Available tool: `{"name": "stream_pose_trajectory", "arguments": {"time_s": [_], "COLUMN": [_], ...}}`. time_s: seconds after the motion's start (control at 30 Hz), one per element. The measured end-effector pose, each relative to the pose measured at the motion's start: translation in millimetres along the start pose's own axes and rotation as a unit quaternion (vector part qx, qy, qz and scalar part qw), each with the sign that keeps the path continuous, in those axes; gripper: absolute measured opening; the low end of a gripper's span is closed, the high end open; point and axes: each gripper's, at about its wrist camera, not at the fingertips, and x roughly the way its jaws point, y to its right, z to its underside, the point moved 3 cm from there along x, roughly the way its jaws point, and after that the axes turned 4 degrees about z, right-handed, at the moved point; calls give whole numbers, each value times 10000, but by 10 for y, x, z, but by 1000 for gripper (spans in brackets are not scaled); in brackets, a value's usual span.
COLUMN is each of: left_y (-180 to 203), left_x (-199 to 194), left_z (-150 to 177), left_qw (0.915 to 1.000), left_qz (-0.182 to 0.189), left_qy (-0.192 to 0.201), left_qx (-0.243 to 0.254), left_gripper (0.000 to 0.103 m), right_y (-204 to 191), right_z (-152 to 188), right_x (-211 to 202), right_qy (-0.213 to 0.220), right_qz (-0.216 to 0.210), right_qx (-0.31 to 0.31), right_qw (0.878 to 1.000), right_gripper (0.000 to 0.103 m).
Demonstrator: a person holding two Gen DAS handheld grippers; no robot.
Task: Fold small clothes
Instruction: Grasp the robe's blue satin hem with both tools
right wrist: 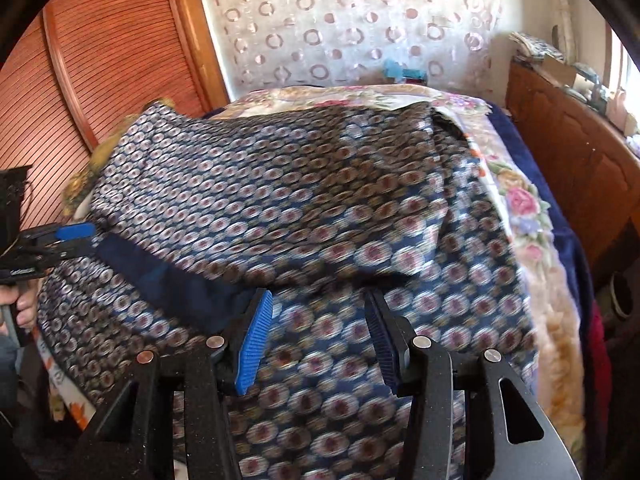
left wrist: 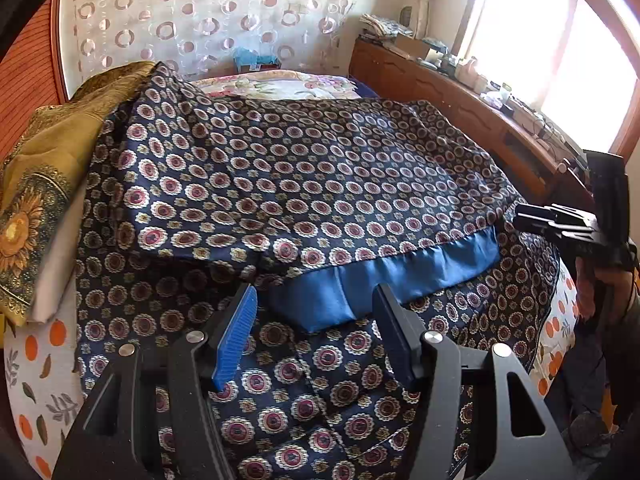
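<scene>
Left wrist view: the left gripper point(left wrist: 316, 320) fills the bottom of the frame, jaws wide apart, nothing between them; its blue ribbed pads point(left wrist: 234, 340) hang over the patterned cloth point(left wrist: 280, 168) without pinching it. The cloth is dark navy with rows of red-and-cream rosettes and covers most of the frame centre, one layer lying over another. A plain blue band point(left wrist: 384, 284) along the edge of the upper layer shows just beyond the fingertips, lower centre. At the right edge the right gripper point(left wrist: 524, 216) reaches in sideways, tips next to the cloth's right edge; jaw state cannot be read from here. A mustard sunflower cloth point(left wrist: 36, 208) lies at the left edge, touching the navy cloth. White bedsheet with orange fruit print point(left wrist: 44, 360) shows lower left and lower right. Wooden cabinet point(left wrist: 460, 100) with clutter runs along the upper right under a bright window point(left wrist: 560, 40); a ring-patterned curtain point(left wrist: 200, 20) fills the top. Right wrist view (motion-blurred): the right gripper point(right wrist: 320, 336) sits at bottom centre, jaws wide apart, holding nothing, above the same cloth point(right wrist: 300, 200). The left gripper point(right wrist: 86, 240) enters at the left edge, tips meeting the end of the dark blue band point(right wrist: 172, 280); whether it grips cannot be told. A floral blanket point(right wrist: 520, 200) lies at right, and a slatted wooden door point(right wrist: 100, 80) at upper left.
</scene>
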Motion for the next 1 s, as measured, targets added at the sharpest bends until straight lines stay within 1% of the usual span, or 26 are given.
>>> {"name": "stream_pose_trajectory", "arguments": {"time_s": [0.17, 0.27, 0.33, 0.4, 0.47, 0.5, 0.6, 0.67, 0.77, 0.9, 0.93, 1.0], "left_y": [6, -3, -13, -11, -10, -13, -16, -17, -22, -9, -15, -28], "left_x": [82, 132, 162, 153, 147, 141, 137, 140, 148, 191, 199, 217], "left_z": [39, 72, 94, 105, 115, 123, 125, 114, 95, 55, 46, 23], "left_qw": [9999, 9998, 9998, 9999, 9999, 10000, 10000, 9999, 9999, 9998, 9998, 9998], "left_qz": [-1, 2, -17, -29, -27, -29, -60, -58, -21, -37, -55, -81], "left_qy": [-123, -196, -200, -147, -108, -83, -51, -49, -49, -70, -70, -66], "left_qx": [-57, -72, -92, -62, -49, -42, -42, -95, -155, -160, -170, -190], "left_gripper": [61, 61, 61, 61, 61, 61, 61, 61, 61, 61, 61, 61], "right_y": [-278, -404, -435, -407, -328, -248, -48, -22, -110, -426, -489, -568], "right_z": [71, 56, 17, 0, -13, -10, 30, 39, 38, 22, 20, 11], "right_x": [8, 32, 90, 108, 58, 17, -132, -158, -174, -59, -17, 136], "right_qy": [-62, -56, -71, -82, -27, -11, 19, 35, 81, 32, -2, -203], "right_qz": [-357, -445, -431, -319, -64, 5, -69, -61, -382, -787, -847, -743], "right_qx": [-154, -278, -396, -488, -562, -483, -75, -30, -8, -186, -230, -319], "right_qw": [9992, 9986, 9983, 9983, 9984, 9988, 9999, 10000, 9992, 9967, 9961, 9965], "right_gripper": [50, 50, 50, 50, 50, 50, 50, 50, 50, 50, 50, 49]}}
